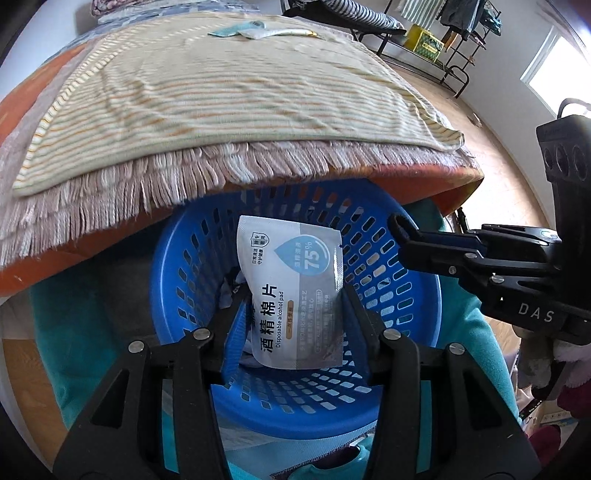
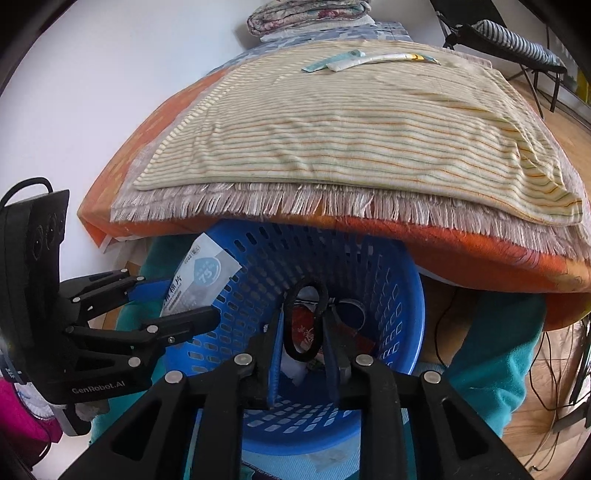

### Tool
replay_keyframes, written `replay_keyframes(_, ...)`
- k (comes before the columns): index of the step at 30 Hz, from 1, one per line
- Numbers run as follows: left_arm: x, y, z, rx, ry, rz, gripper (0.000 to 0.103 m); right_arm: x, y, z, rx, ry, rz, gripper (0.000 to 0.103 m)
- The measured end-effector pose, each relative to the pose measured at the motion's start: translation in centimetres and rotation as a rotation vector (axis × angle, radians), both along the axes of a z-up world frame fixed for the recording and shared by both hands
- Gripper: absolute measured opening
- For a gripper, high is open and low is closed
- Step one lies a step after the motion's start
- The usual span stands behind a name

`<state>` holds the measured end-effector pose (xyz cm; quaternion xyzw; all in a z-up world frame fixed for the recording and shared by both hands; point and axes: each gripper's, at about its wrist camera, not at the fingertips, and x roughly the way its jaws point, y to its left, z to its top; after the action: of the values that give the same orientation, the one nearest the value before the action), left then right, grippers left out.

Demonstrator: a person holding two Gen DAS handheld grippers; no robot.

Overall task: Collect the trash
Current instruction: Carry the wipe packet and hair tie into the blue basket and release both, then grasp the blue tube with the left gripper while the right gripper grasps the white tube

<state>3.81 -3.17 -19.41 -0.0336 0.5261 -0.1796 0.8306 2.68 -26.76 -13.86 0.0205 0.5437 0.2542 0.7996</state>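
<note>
1. Over the blue basket [image 1: 388,402] both hand-held grippers hang close together, side by side.
2. The basket has many little holes in its wall and sits low, partly under the edge of the bed [image 1: 424,177].
3. The left hand-held gripper [image 1: 293,317] is closed on an alcohol pad packet [image 1: 295,295]. The packet is white and grey with a light blue drop and "75%" on it.
4. The packet stands upright between the two fingers, right above the inside of the basket.
5. In the right wrist view the same packet [image 2: 201,280] sticks up from the left hand-held gripper [image 2: 177,302] at the basket's left rim.
6. The right hand-held gripper [image 2: 304,332] is closed on a black hair tie [image 2: 295,350]. The loop stands up between the fingers, over the middle of the basket [image 2: 399,306].
7. Down in the basket there is other trash, some red and some white, but it is too hidden to name.
8. On the bed lies a striped yellow blanket [image 1: 221,96] over a cloth with a fringe [image 1: 184,177].
9. Far back on the blanket lie a few flat wrappers [image 2: 369,59], touching each other and well apart from the basket.
10. Behind them sits a folded quilt [image 2: 306,16] by the white wall.
</note>
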Motion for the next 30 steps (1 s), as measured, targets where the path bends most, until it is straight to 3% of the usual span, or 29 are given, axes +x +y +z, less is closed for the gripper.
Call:
replay_keyframes(8, 0.1, -0.2, -0.2, 0.002, -0.001, -0.002, 0.052, 0.1, -0.2, -0.4, 0.002, 0.014, -0.011, 0.028)
replay_keyframes(12, 0.2, -0.5, -0.4, 0.016, -0.006, -0.001, 0.060, 0.2, -0.5, -0.3, 0.003, 0.014, -0.025, 0.033)
replay_keyframes(16, 0.3, -0.1, -0.6, 0.011, 0.004, 0.015, 0.060, 0.4, -0.7, -0.1, -0.007, 0.011, -0.043, 0.055)
replay_keyframes(19, 0.3, 0.5, -0.7, 0.007, 0.012, 0.028, 0.060, 0.5, -0.8, -0.1, -0.012, 0.009, -0.054, 0.064)
replay_keyframes(30, 0.2, 1.2, -0.8, 0.007, 0.014, 0.047, 0.060, 0.8, -0.8, 0.4, -0.055, -0.007, -0.085, 0.086)
